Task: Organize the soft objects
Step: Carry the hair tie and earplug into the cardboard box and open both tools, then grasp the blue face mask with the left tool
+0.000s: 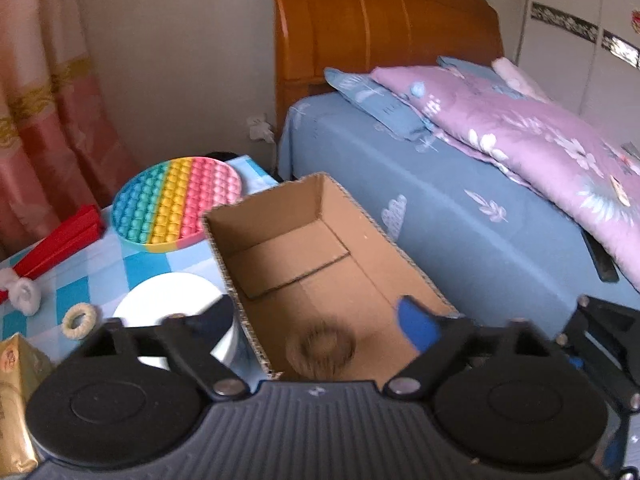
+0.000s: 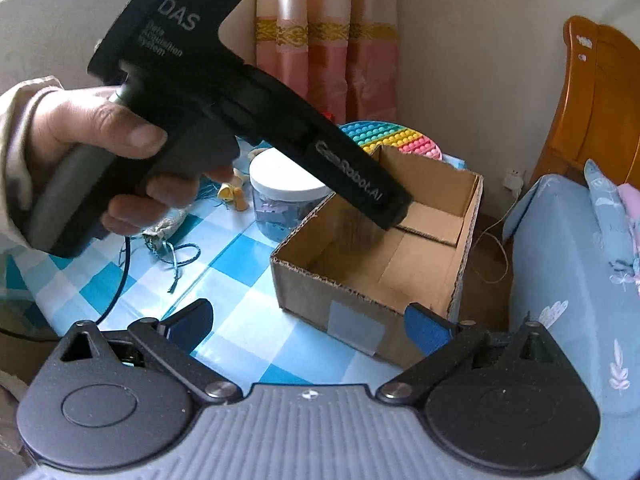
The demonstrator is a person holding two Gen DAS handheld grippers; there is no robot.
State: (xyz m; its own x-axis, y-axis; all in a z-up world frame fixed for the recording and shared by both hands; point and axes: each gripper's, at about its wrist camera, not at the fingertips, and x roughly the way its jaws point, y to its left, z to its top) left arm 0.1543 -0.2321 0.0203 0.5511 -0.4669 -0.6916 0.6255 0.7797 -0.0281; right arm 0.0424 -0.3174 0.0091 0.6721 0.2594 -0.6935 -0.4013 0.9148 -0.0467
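An open cardboard box (image 1: 320, 248) stands on the blue checked table, also in the right wrist view (image 2: 400, 248). My left gripper (image 1: 316, 320) is open above the box's near end; a blurred brown fuzzy ring (image 1: 320, 350) lies or falls free in the box below it. The left gripper body (image 2: 248, 120), held by a hand, reaches over the box in the right wrist view. My right gripper (image 2: 308, 324) is open and empty, in front of the box. A cream hair ring (image 1: 80, 321) lies on the table at the left.
A rainbow pop-it disc (image 1: 176, 204) lies behind the box. A white-lidded jar (image 2: 286, 196) stands left of the box, with a red fan (image 1: 56, 248), a yellow packet (image 1: 18, 396) and a drawstring pouch (image 2: 168, 224) nearby. A bed (image 1: 460, 184) lies to the right.
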